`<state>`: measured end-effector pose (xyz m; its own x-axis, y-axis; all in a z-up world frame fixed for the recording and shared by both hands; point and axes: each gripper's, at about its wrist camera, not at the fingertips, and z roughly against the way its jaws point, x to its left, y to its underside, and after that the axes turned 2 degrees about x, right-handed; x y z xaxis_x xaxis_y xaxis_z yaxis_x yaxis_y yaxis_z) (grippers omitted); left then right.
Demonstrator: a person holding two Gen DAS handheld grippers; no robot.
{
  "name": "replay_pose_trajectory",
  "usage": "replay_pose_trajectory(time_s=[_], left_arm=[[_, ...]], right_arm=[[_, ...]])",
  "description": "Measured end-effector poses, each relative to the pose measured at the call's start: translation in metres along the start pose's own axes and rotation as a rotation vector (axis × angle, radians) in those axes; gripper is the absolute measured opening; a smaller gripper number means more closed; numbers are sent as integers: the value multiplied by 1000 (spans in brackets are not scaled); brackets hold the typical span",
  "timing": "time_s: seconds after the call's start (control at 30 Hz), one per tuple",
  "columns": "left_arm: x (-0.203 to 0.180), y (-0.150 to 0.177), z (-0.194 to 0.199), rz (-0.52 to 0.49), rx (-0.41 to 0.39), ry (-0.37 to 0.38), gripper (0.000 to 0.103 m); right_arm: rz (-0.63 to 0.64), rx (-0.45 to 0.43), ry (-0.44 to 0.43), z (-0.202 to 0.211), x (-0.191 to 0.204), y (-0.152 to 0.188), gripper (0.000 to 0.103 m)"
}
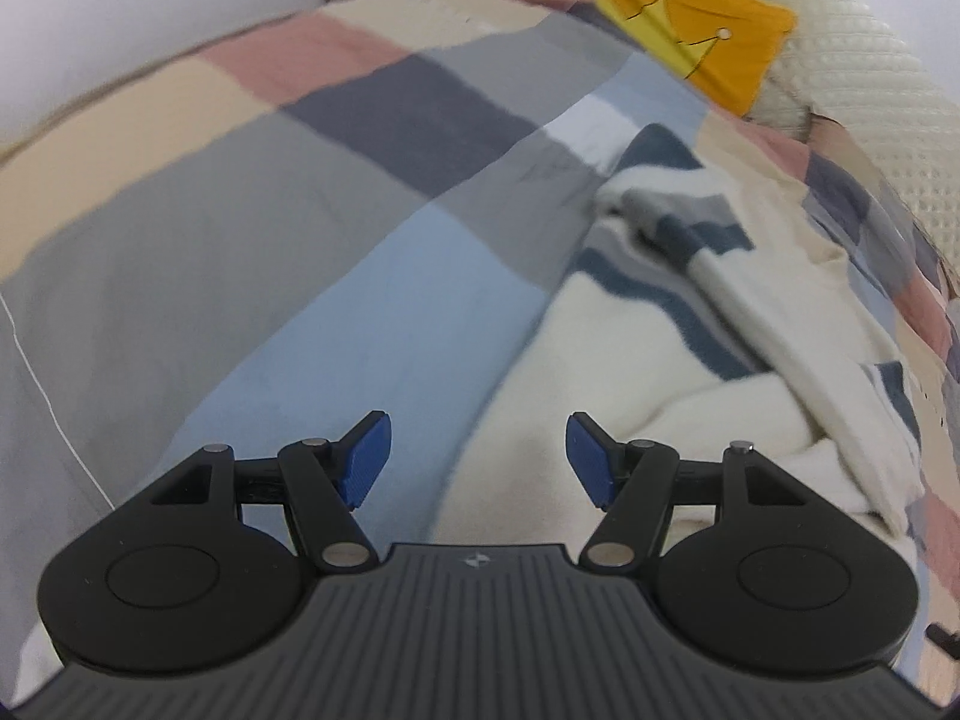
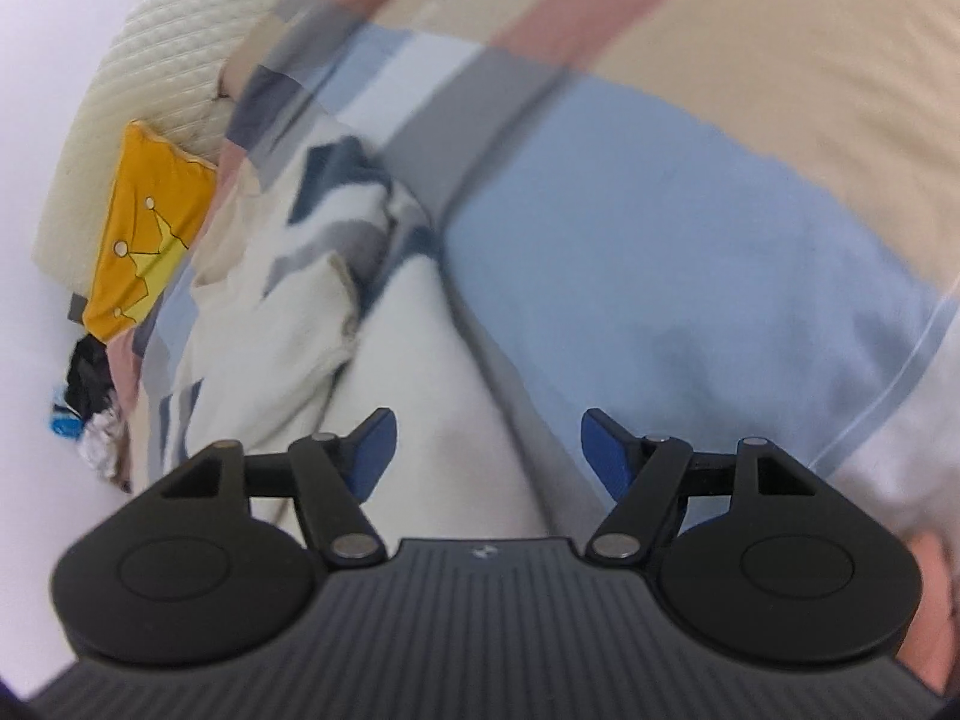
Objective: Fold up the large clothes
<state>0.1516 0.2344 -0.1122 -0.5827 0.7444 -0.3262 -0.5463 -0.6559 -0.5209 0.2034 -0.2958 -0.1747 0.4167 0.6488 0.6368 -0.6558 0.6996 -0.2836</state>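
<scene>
Cream sweater (image 1: 600, 372) with navy and grey stripes: lies crumpled on the checked bedspread (image 1: 336, 276). Left gripper (image 1: 479, 459): fingers spread, empty, above the sweater's edge. Right gripper (image 2: 487, 453): fingers spread, nothing between. Yellow crown cushion (image 1: 696, 24) beyond; view blurred, folds possibly partial.

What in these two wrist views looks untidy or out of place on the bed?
The cream garment with navy stripes lies crumpled on the patchwork bedcover, bunched into uneven folds rather than flat or squared. Nothing looks spilled or damaged.
</scene>
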Motion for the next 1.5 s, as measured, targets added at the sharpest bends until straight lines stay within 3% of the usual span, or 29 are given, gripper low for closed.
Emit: replay_pose_trajectory(time_s=[0.27,0.47,0.6,0.73,0.93,1.07,1.23,1.37,1.5], left_arm=[[11,6,-26,124,76,42,69],[12,9,-30,141,79,51,67],[10,19,-30,156,110,77,56],[8,28,-28,163,134,86,55],[15,41,-21,239,157,120,55],[17,44,-17,251,170,132,55],[11,47,-12,220,176,148,60],[11,47,-9,218,170,192,66],[19,45,0,271,125,231,67]], right_arm=[[-49,111,-8,-23,-5,11,71],[-38,141,-26,-23,-6,16,71],[-21,210,-65,-27,-2,28,71],[-13,226,-89,-26,1,37,71],[-65,265,-198,-18,-1,47,70],[-35,307,-207,-21,7,56,69],[-15,331,-207,-17,10,63,59],[19,341,-192,-16,13,67,31],[26,287,-277,-7,14,65,25]])
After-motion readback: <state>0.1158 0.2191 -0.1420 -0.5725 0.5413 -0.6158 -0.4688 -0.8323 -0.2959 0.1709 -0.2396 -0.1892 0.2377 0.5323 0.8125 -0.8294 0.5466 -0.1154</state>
